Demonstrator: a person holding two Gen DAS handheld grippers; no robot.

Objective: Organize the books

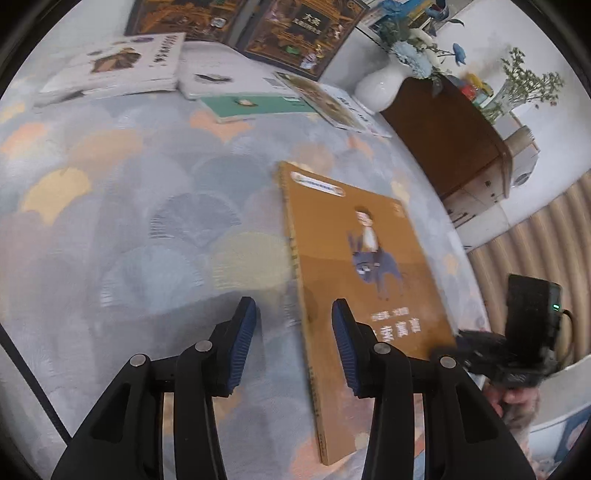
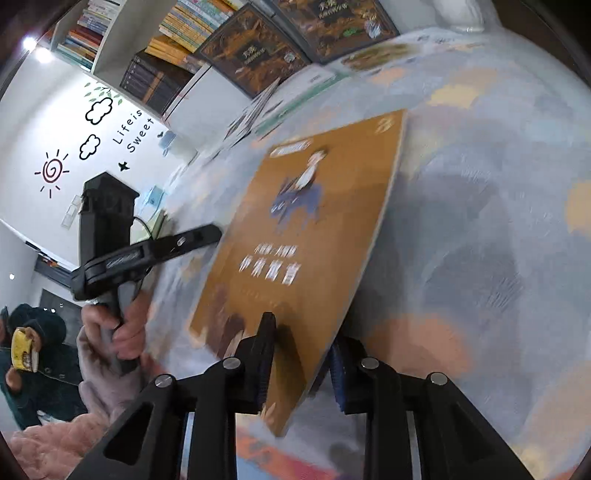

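Right gripper (image 2: 301, 354) clamps one orange book (image 2: 306, 236), tilted above the rug (image 2: 498, 240). Left gripper (image 1: 293, 343) wide, holding nothing, beside the book's spine. Four flat books (image 1: 122, 66), two dark books (image 1: 295, 33) leaning behind. Two vases (image 1: 384, 86), brown cabinet (image 1: 450, 136).

Ahead-left of my left gripper (image 1: 293, 341) I've got bare rug (image 1: 147, 221) to move across. The orange book (image 1: 354, 280) blocks its right side, and scattered books (image 1: 236, 92) plus a white vase (image 1: 380, 86) crowd far ahead.
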